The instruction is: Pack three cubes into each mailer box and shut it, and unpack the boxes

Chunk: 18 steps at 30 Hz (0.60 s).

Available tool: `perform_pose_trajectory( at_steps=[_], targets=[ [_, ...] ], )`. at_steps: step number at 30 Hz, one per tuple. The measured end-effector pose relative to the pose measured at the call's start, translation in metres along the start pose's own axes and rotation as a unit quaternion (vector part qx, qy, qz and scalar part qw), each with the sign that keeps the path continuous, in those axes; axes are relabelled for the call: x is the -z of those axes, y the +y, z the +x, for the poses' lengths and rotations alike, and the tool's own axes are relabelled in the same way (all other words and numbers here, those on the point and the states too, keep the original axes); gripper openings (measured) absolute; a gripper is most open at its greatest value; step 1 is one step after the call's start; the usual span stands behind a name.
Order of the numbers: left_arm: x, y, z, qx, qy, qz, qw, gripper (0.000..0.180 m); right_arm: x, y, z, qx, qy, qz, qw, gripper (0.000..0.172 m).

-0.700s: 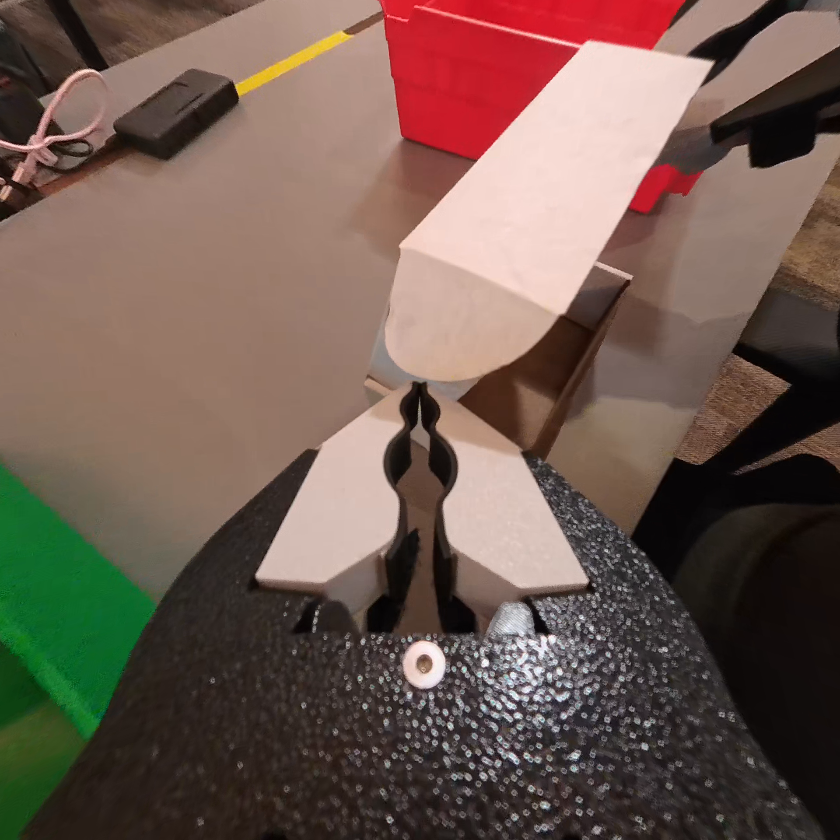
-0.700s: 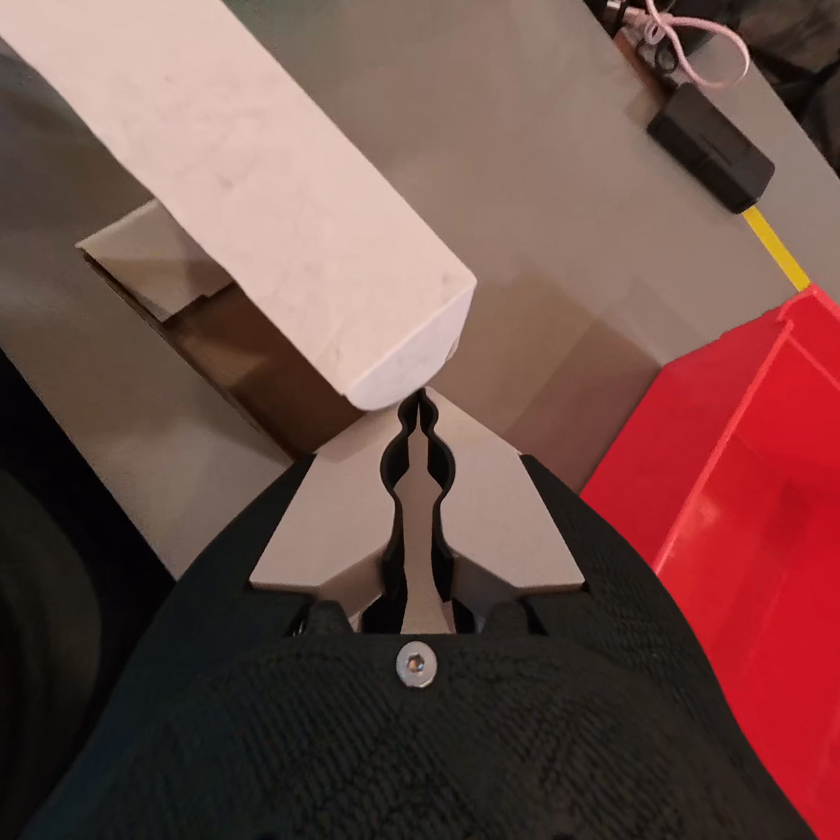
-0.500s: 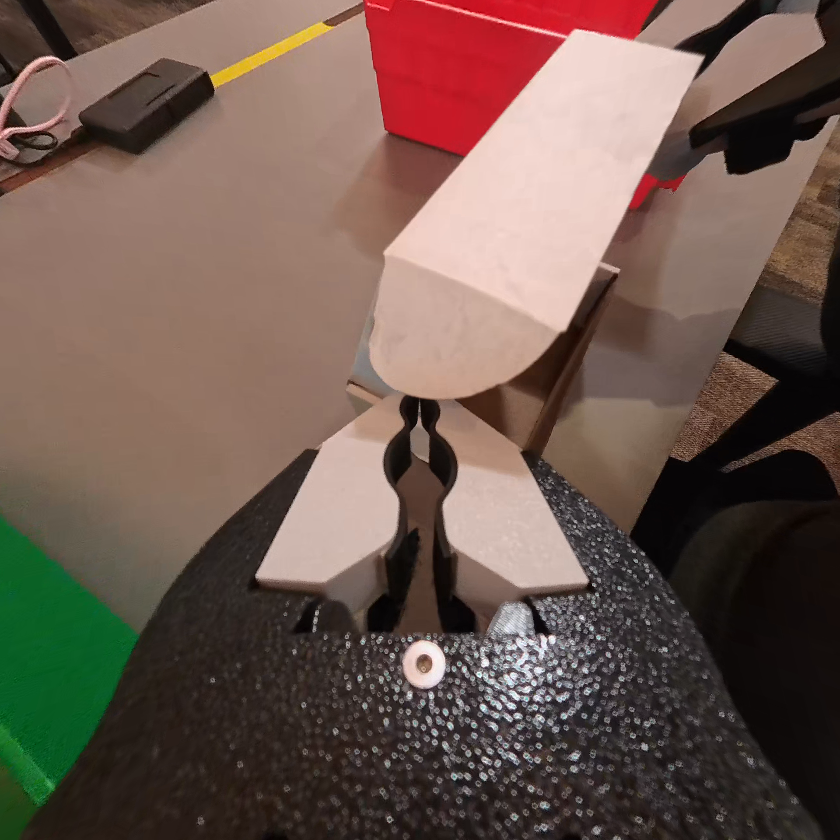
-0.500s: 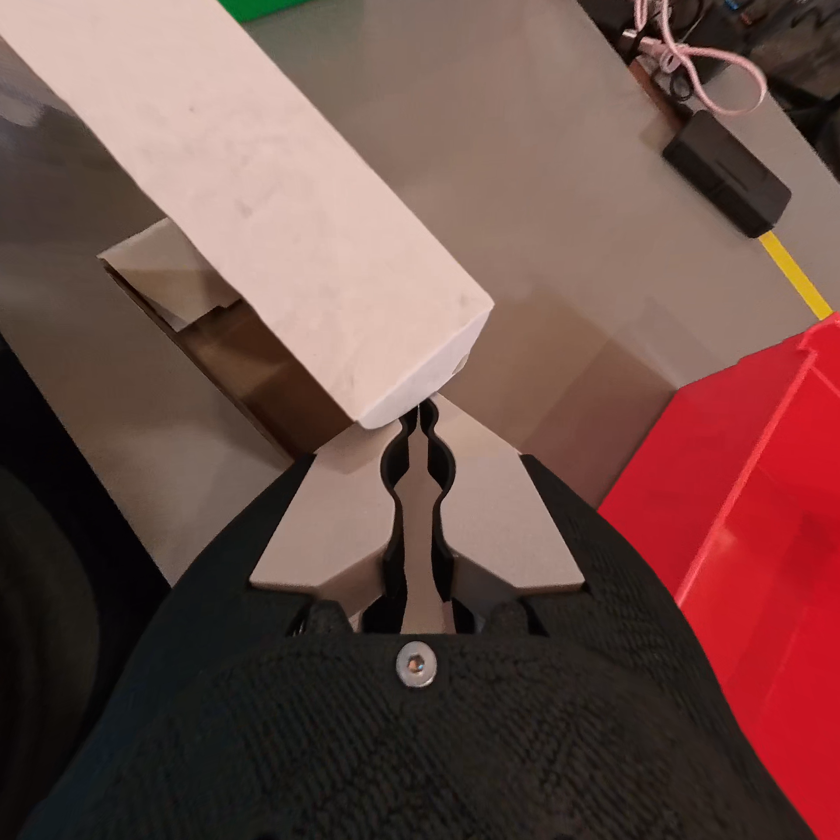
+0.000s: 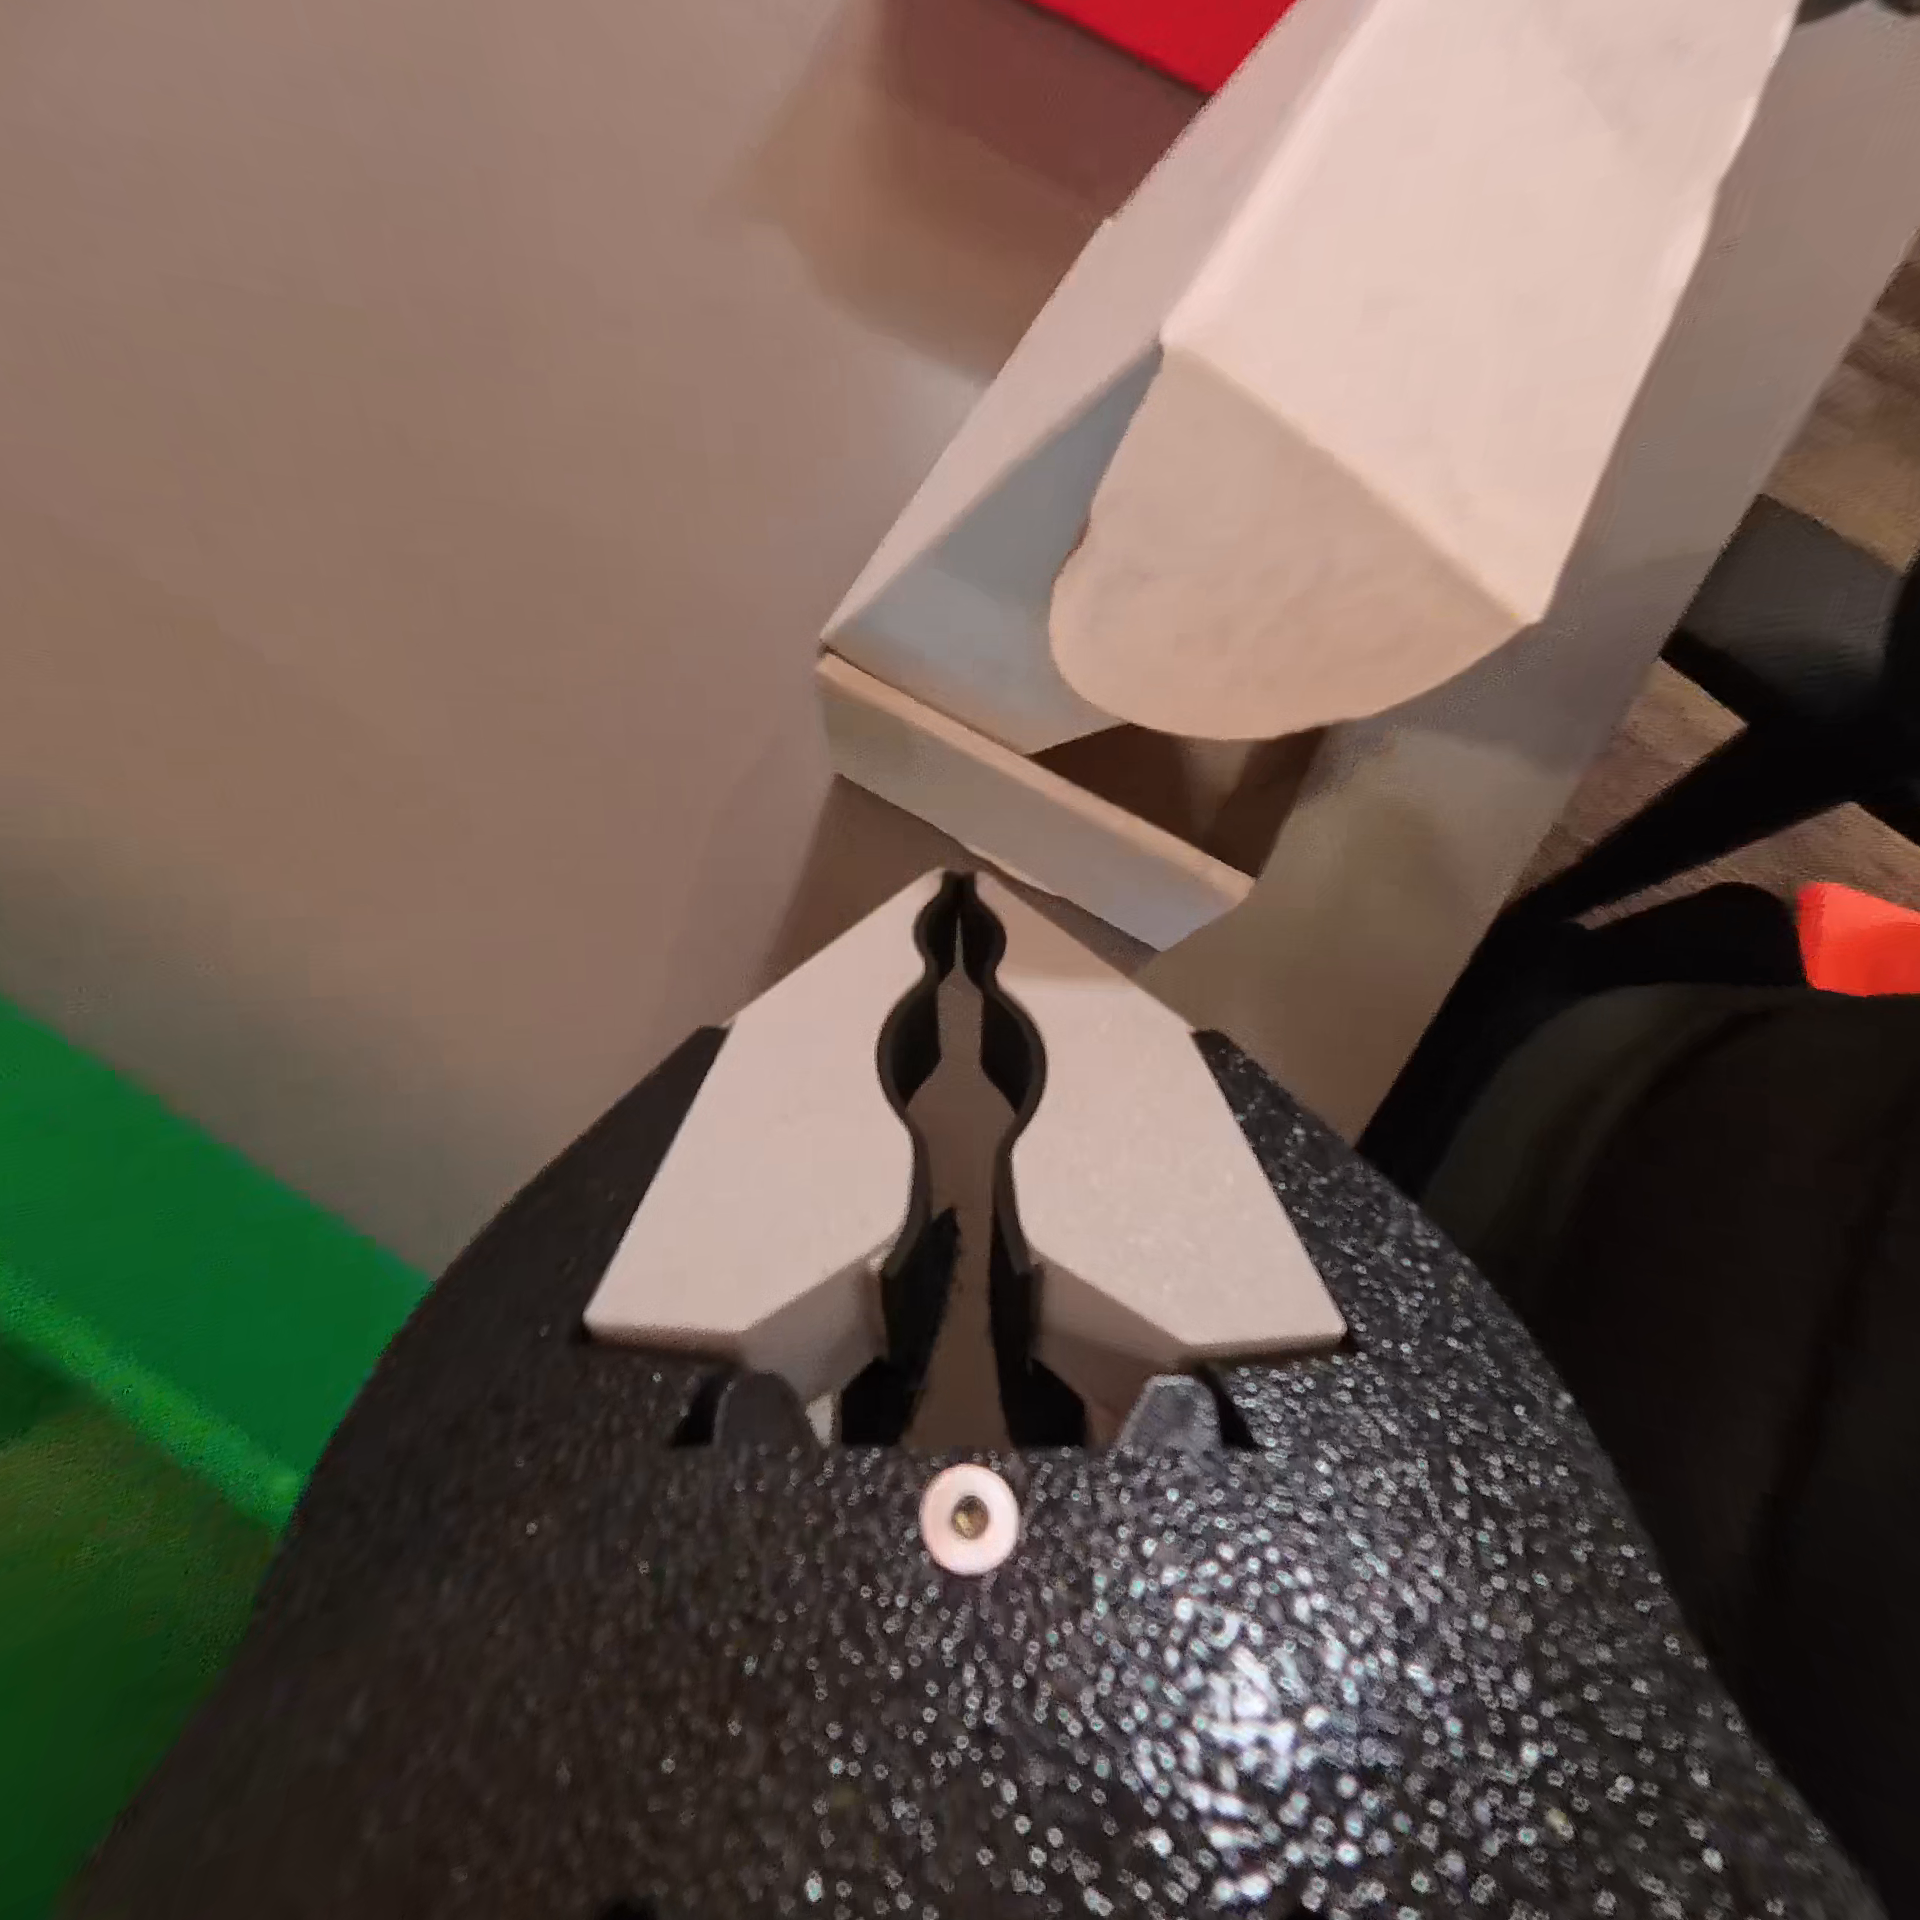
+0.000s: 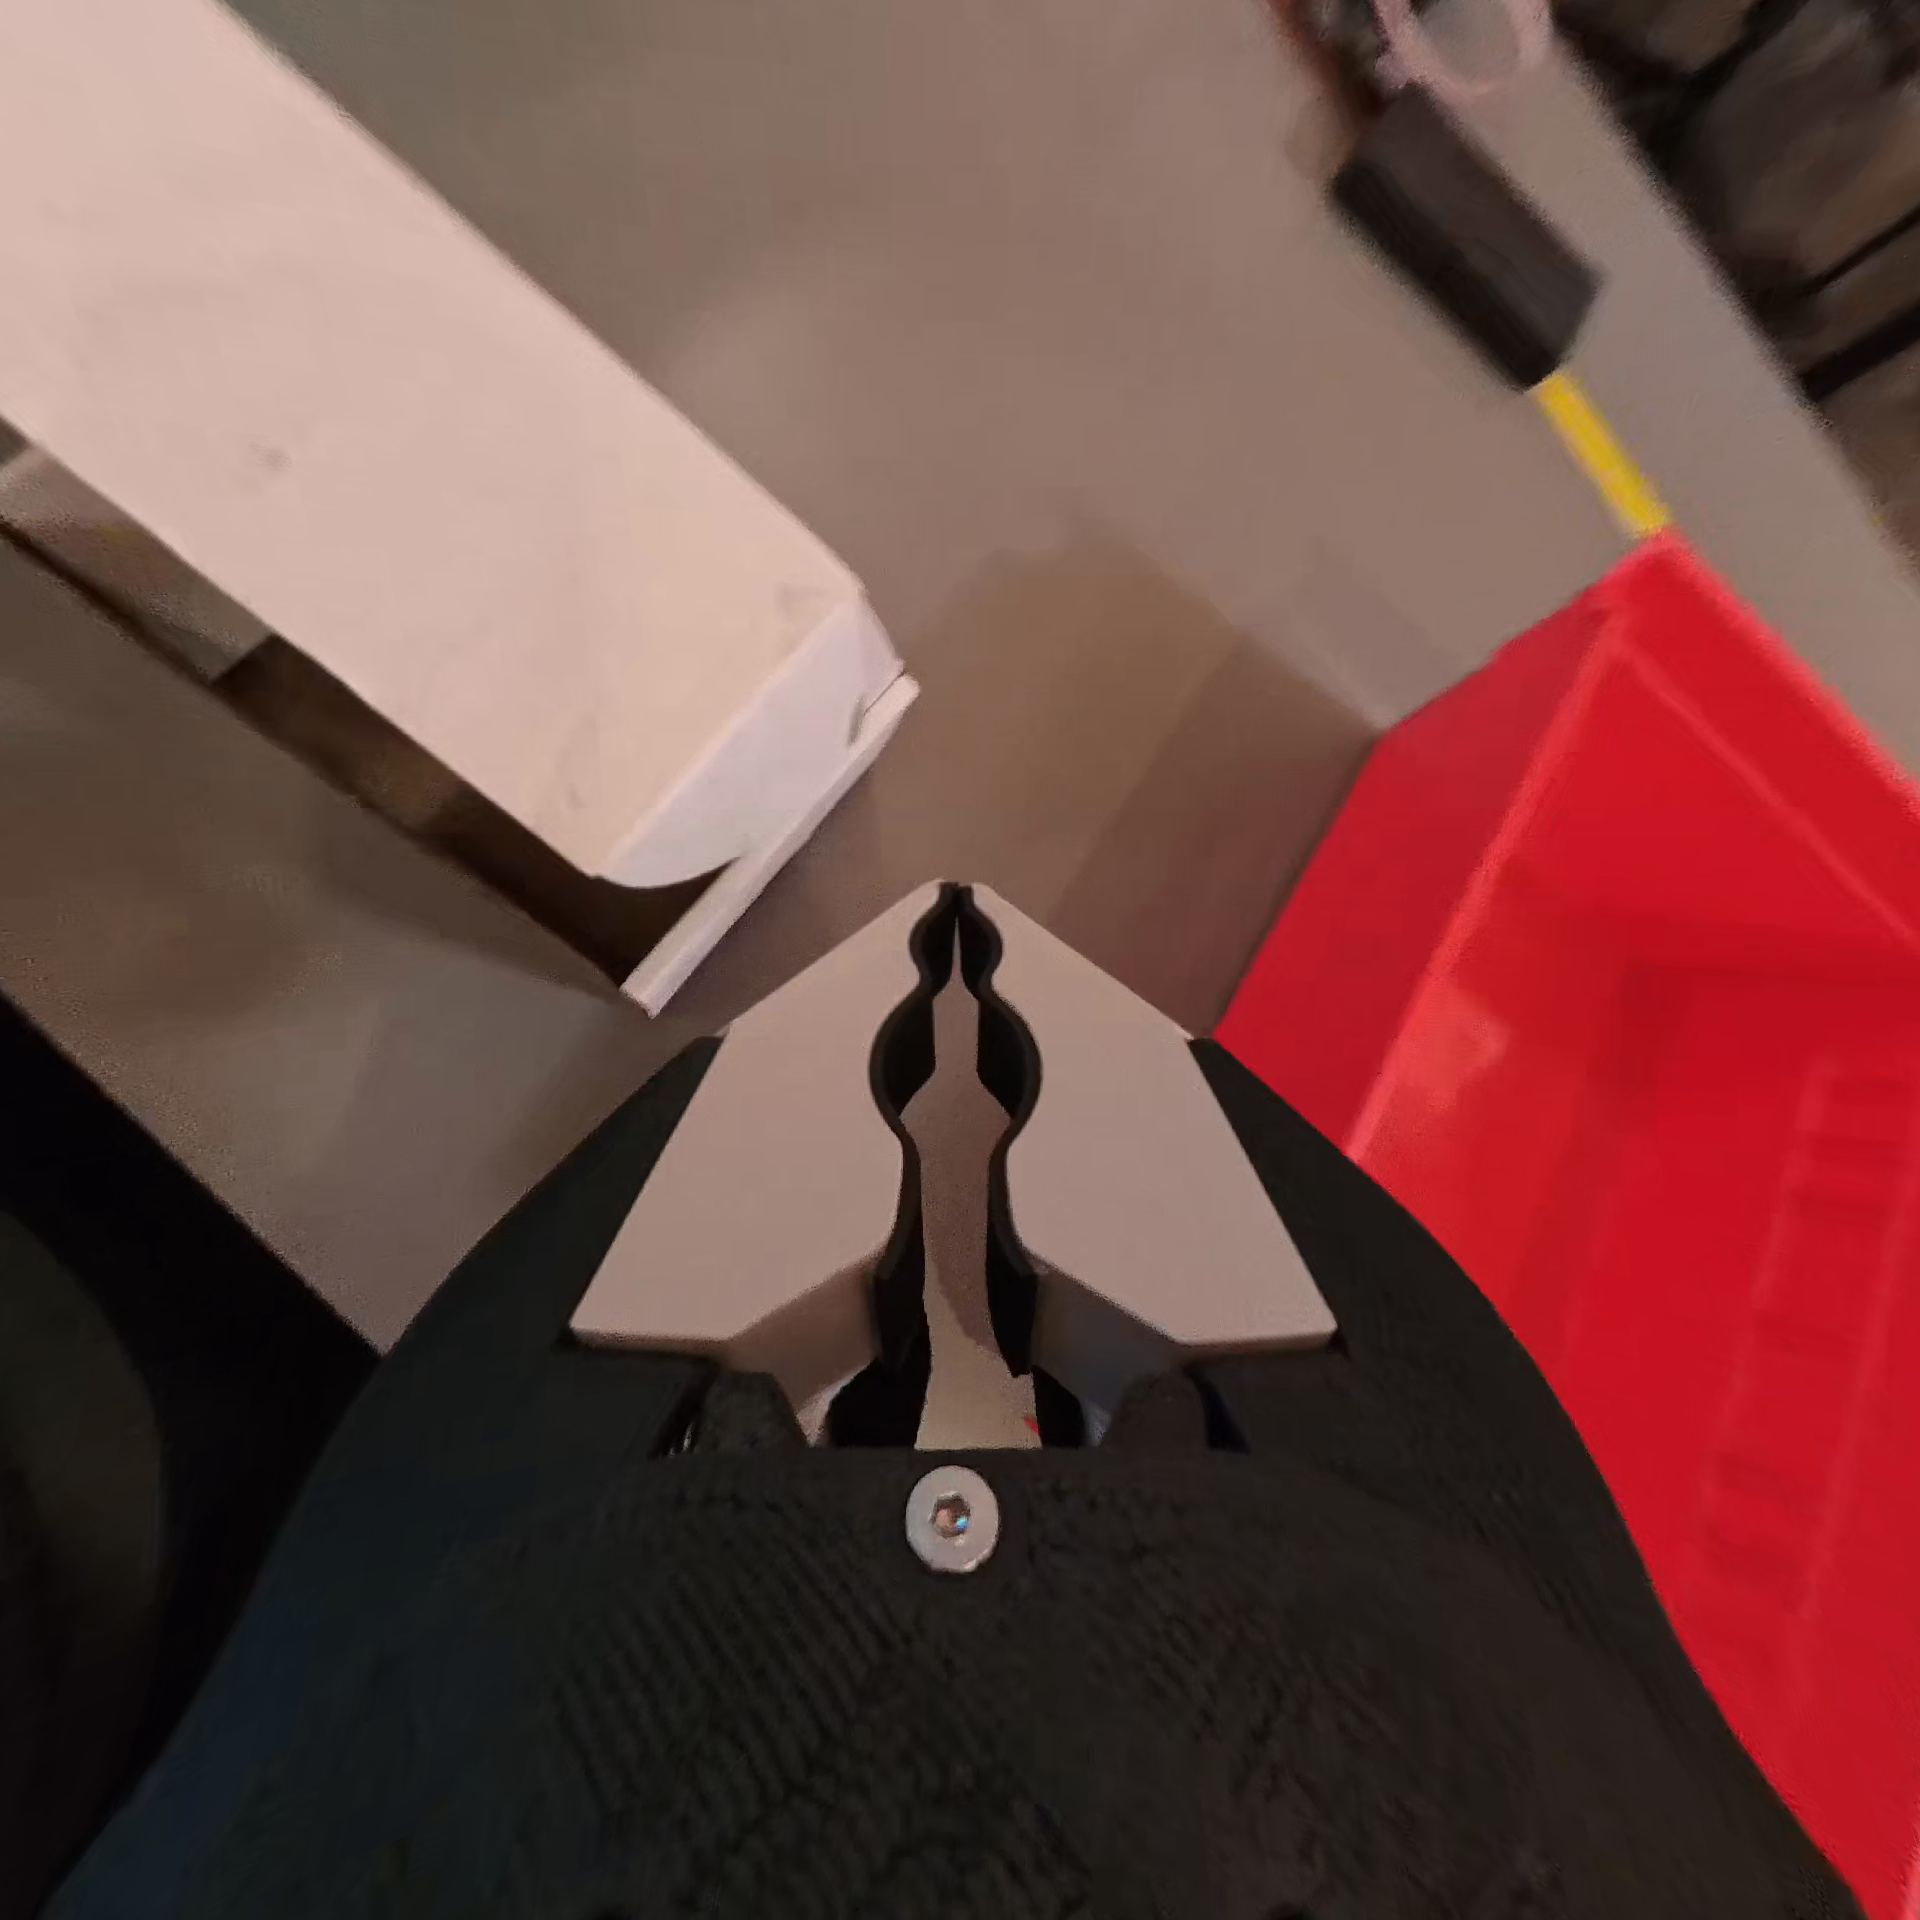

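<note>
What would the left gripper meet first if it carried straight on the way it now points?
Most likely the low front wall of the white mailer box, just beyond the shut left gripper. The blur leaves it unclear whether the tips already touch it.

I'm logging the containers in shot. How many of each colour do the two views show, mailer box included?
White mailer box: 1
Red bin: 1
Green bin: 1
Total: 3

White mailer box (image 5: 1039, 821) on table, lid (image 5: 1455, 343) partly lowered, rounded flap untucked
</note>
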<state>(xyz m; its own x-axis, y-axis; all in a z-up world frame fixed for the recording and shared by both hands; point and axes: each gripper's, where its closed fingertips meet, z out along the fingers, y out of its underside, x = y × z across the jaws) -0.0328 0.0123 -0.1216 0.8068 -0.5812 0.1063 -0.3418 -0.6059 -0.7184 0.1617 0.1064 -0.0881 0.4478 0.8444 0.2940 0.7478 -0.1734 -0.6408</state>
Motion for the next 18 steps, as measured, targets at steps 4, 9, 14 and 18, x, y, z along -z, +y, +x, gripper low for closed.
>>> perform_pose_trajectory(
  at_steps=[4, 9, 14, 18],
  targets=[
    [0.027, -0.043, -0.021, -0.030, -0.087, 0.125, 0.988, 0.000, 0.029, -0.044, 0.025, 0.005, 0.076, 0.142, 0.987, 0.000],
    [0.061, -0.097, -0.002, -0.133, -0.153, 0.307, 0.930, 0.000, 0.043, -0.090, 0.002, 0.054, 0.046, 0.294, 0.953, 0.000],
    [0.046, -0.097, 0.018, -0.130, -0.108, 0.298, 0.940, 0.000, 0.019, -0.089, -0.019, 0.048, -0.021, 0.272, 0.961, 0.000],
    [0.027, -0.089, 0.023, -0.113, -0.065, 0.269, 0.954, 0.000, 0.013, -0.082, -0.025, 0.050, -0.044, 0.243, 0.968, 0.000]
  ],
)
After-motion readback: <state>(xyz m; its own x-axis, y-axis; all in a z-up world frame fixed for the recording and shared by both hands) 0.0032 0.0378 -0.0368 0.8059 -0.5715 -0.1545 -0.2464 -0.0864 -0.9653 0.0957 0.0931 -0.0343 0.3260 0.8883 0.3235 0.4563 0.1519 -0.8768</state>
